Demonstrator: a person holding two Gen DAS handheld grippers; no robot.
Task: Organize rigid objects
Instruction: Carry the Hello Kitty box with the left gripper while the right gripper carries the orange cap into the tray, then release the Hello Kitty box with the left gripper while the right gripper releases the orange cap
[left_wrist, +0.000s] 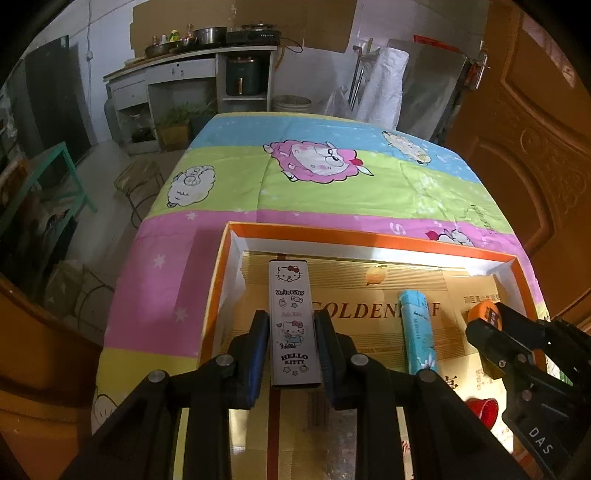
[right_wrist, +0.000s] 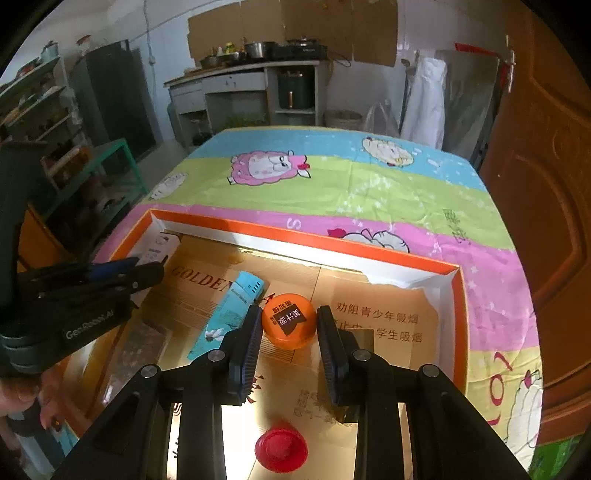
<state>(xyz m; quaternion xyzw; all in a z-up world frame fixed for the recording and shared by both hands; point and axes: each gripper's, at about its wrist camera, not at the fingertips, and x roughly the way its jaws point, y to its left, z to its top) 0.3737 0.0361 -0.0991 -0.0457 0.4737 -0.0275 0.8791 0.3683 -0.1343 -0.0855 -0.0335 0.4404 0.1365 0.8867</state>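
Observation:
An orange-rimmed cardboard box with a gold liner sits on the quilted table. My left gripper is shut on a white Hello Kitty case, held over the box's left side. My right gripper is shut on a round orange container with a dark label, over the box's middle; it shows at the right of the left wrist view. A light blue tube lies flat on the liner. A red cap lies near the front.
The box takes up the near half of the table. The colourful sheep quilt covers the far half. A wooden door stands close on the right. Shelves and a kitchen counter are behind.

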